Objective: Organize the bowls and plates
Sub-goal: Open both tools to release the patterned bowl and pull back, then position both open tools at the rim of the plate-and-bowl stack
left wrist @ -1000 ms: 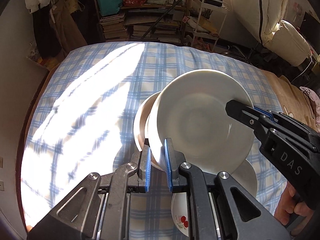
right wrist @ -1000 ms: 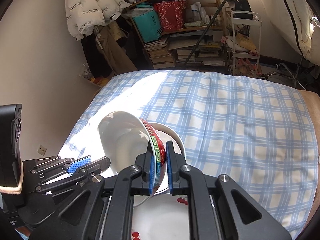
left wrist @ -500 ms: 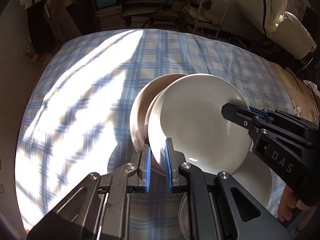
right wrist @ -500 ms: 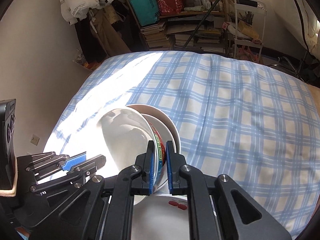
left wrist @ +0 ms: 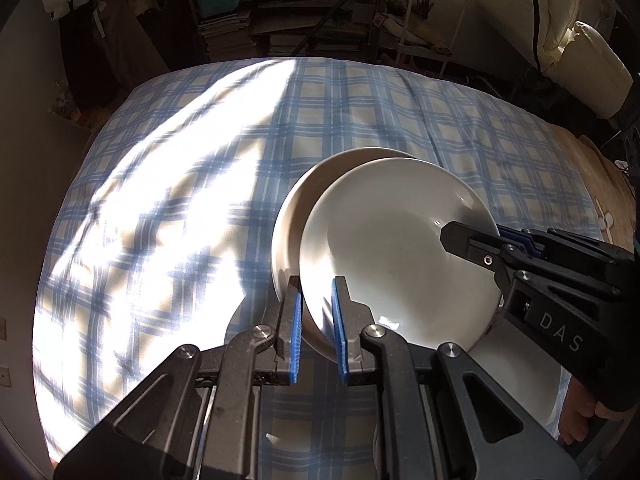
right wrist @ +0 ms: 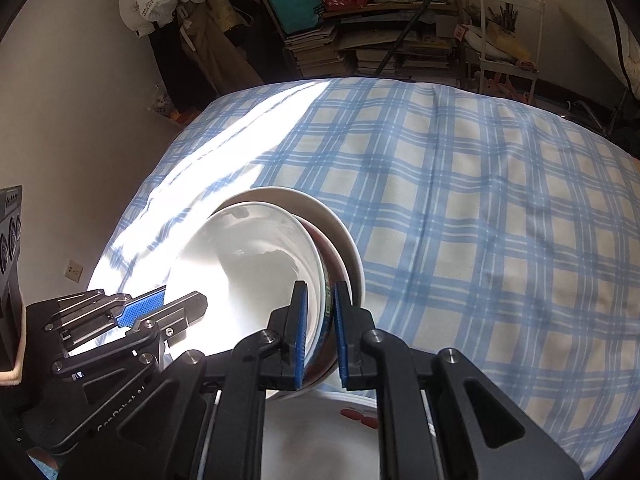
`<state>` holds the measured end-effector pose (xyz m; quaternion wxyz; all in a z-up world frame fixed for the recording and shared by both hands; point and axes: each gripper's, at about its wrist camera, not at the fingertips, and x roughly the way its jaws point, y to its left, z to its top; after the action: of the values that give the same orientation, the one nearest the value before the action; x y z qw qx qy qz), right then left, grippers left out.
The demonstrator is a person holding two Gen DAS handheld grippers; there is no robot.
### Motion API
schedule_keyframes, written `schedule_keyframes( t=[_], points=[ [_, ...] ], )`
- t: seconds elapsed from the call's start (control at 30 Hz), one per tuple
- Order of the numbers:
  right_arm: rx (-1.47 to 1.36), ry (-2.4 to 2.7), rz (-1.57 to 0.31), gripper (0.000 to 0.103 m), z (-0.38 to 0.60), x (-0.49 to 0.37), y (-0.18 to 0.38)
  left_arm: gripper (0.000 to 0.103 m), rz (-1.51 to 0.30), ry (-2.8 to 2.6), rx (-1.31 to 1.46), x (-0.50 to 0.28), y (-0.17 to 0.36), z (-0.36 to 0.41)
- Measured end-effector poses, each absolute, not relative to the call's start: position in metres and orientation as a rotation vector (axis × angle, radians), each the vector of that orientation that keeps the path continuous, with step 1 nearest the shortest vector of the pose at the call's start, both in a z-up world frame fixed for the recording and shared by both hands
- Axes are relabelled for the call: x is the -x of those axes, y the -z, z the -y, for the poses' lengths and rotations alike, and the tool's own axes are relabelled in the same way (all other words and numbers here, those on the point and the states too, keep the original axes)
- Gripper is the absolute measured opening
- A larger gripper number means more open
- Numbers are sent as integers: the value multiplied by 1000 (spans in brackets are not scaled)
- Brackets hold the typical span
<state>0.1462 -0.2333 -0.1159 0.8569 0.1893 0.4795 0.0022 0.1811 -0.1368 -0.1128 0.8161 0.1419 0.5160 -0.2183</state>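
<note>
A white bowl (left wrist: 392, 256) with a red patterned outside (right wrist: 326, 300) is held tilted between both grippers. My left gripper (left wrist: 316, 336) is shut on its near rim. My right gripper (right wrist: 320, 332) is shut on the opposite rim and shows in the left wrist view as the right gripper (left wrist: 480, 236). The bowl leans against a cream plate (left wrist: 296, 216) lying on the checked cloth; that cream plate (right wrist: 344, 240) shows behind the bowl. Under the bowl lies a white plate with red cherries (right wrist: 320, 432).
The blue checked cloth (right wrist: 480, 220) spreads wide to the right and far side, with bright sun on its left part (left wrist: 140, 220). Stacked books and shelves (right wrist: 320, 52) and a white trolley (right wrist: 508, 20) stand beyond it. A hand (left wrist: 576, 412) grips the right tool.
Both grippers have sunk with the bowl, which now sits lower against the cream plate. The cherry plate is more covered in the left wrist view.
</note>
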Motion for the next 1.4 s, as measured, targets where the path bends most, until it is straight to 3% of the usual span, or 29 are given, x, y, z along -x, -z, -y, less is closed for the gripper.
schedule_keyframes(
  t=[0.7, 1.13, 1.23, 1.3, 1.4],
  points=[
    [-406, -10, -1015, 15, 236, -149, 116, 17, -1057, 463, -278, -183, 97, 134],
    [-421, -6, -1017, 16, 238, -151, 113, 27, -1105, 375, -226, -210, 97, 107],
    [-421, -11, -999, 26, 238, -150, 108, 37, -1111, 351, -206, -214, 99, 101],
    [-410, -7, -982, 37, 237, -149, 103, 51, -1103, 339, -198, -216, 98, 98],
    [-411, -8, -971, 45, 240, -148, 98, 54, -1099, 339, -199, -217, 97, 96]
  ],
)
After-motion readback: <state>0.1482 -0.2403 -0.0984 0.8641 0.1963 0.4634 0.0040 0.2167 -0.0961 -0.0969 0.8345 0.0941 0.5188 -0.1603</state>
